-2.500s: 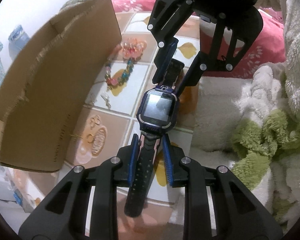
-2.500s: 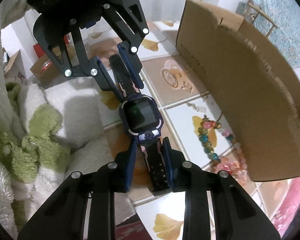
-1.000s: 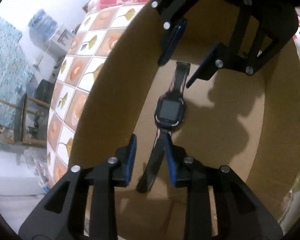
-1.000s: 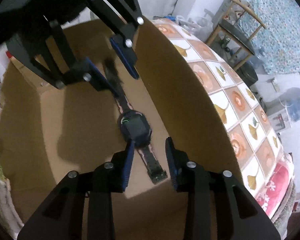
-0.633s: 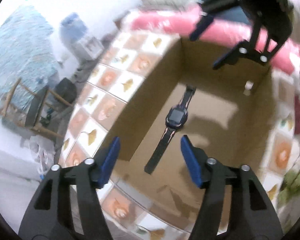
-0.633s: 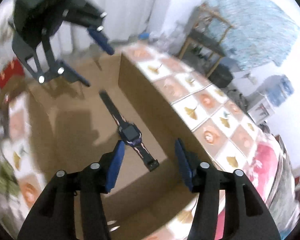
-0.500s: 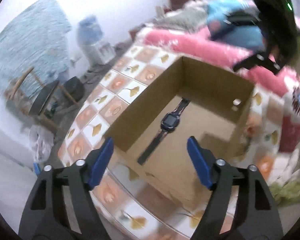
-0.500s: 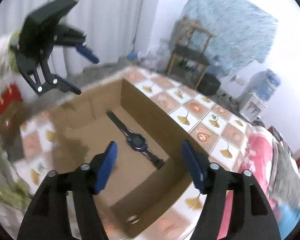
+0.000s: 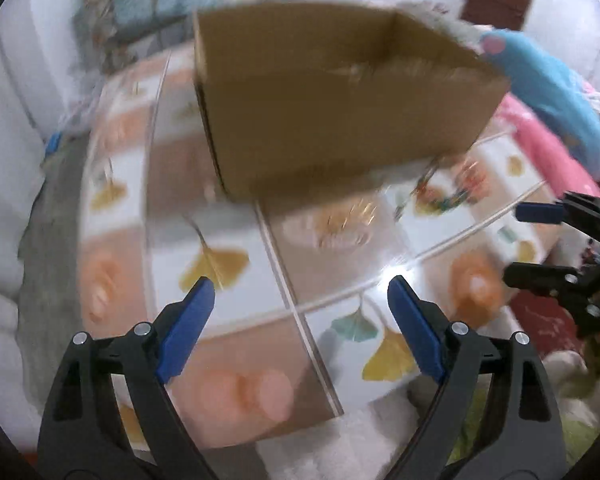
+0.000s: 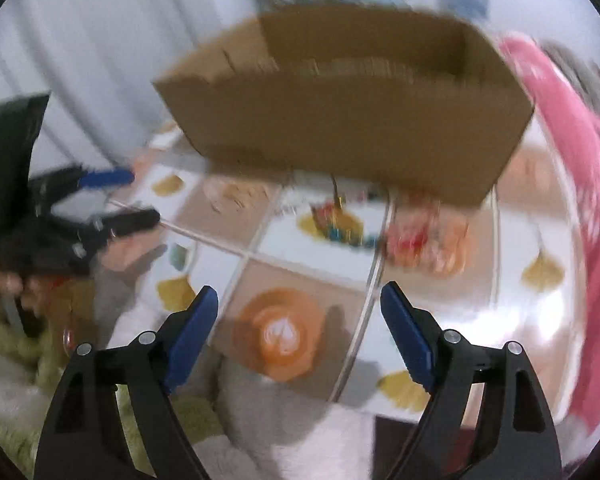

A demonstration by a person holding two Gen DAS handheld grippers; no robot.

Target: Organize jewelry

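Note:
The cardboard box (image 9: 332, 100) stands on the tiled floor, seen from outside; the watch inside it is hidden. My left gripper (image 9: 298, 292) hovers over the tiles in front of the box, its jaws opening with nothing between them. My right gripper (image 10: 298, 298) is likewise over the tiles, jaws opening and empty. Each shows in the other's view: the right gripper (image 9: 514, 244) at the right edge, the left gripper (image 10: 142, 196) at the left. A colourful bead bracelet (image 10: 348, 232), a pink-orange bracelet (image 10: 424, 240) and gold earrings (image 9: 348, 216) lie blurred by the box's near wall.
A pink blanket (image 10: 580, 160) borders the tiles on the right. A fluffy white and green blanket (image 10: 28, 360) lies at the near edge. A blue soft item (image 9: 552, 92) rests beyond the box, with a chair (image 9: 124, 8) at the back.
Both grippers let go of the watch in the box, opened wide and pulled back out of it. They now hang over the tiles in front of the box; both views are motion-blurred.

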